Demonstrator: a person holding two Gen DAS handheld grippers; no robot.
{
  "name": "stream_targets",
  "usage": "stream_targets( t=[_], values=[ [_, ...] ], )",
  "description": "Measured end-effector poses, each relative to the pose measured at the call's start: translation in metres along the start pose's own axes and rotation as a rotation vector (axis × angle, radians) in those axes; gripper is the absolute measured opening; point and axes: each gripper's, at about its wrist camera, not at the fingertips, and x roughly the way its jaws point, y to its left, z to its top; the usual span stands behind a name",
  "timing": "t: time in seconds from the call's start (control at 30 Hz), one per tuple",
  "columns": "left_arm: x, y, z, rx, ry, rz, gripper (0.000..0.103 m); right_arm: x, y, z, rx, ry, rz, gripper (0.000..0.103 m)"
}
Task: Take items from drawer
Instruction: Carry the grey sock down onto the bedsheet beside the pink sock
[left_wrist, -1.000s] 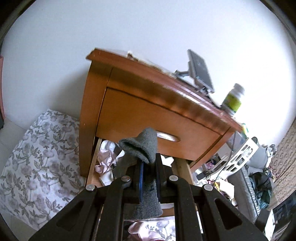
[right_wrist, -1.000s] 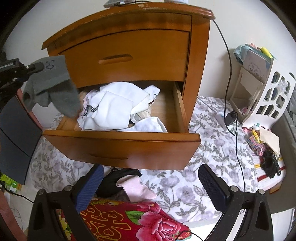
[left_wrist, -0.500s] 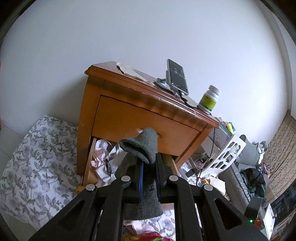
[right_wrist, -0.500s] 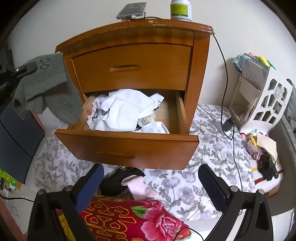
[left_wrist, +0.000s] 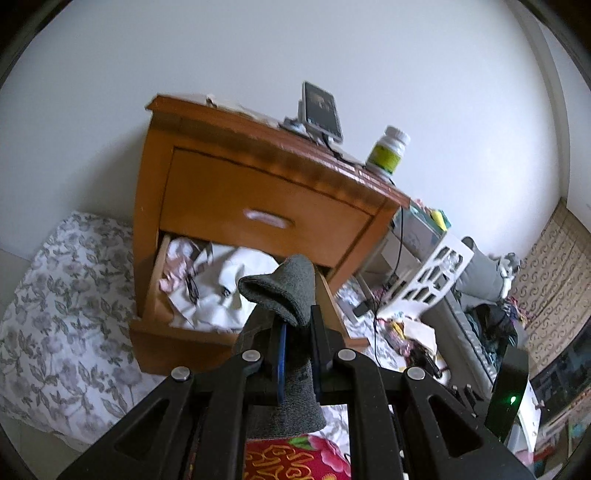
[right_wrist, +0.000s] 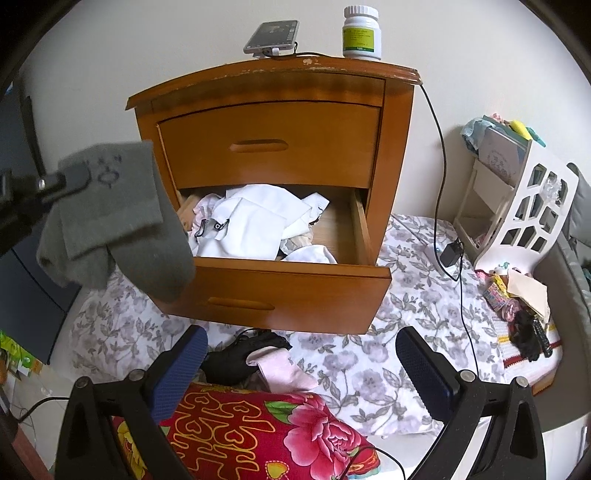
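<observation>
Grey sock (right_wrist: 110, 221): out of open lower drawer (right_wrist: 280, 291), clenched in left gripper (left_wrist: 298, 341) jaws, beside it. Right gripper (right_wrist: 301, 373): jaws released, empty. White garments (right_wrist: 255, 221) remain inside drawer.

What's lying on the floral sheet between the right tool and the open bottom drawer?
In the right wrist view, a black garment and a pale pink sock lie there, in front of the open wooden drawer and ahead of the open right tool.

A gripper (left_wrist: 299, 332) clamps a grey sock (left_wrist: 286, 295) in front of the nightstand's (left_wrist: 236, 192) open, clothes-filled drawer (left_wrist: 173, 343).
</observation>
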Motion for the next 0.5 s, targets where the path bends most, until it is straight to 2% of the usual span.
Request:
stream_targets(
  t=[0.5],
  values=[
    [0.045,-0.015,-0.038,0.015,0.182,-0.041,0.011,0.0,-0.006,-0.004,0.019,0.003,0.0,0.103]
  ],
)
